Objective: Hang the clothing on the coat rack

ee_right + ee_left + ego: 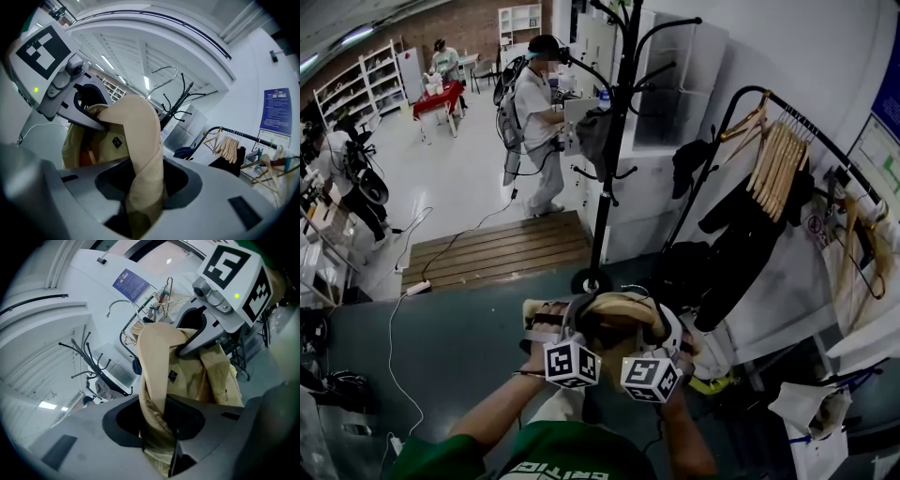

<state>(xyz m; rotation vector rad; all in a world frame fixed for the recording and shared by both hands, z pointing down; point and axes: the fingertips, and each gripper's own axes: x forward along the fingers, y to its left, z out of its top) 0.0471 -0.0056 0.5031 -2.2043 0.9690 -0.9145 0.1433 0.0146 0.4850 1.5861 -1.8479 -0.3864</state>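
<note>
The beige fabric garment (pixel 614 307) is held bunched up just in front of the tall black metal coat rack (pixel 607 169), near its base and on none of its hooks. The 2 grippers sit side by side below it. The left gripper (pixel 157 427) and right gripper (pixel 143 187) each have their jaws clamped on a twisted fold of the garment.

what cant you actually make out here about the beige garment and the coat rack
- beige garment: bunched up between the left gripper and right gripper in every view, so its type and length don't show.
- small dark label on it: print too small, left gripper view.
- coat rack: topmost hooks cut off by the upper edge, head view.
</note>
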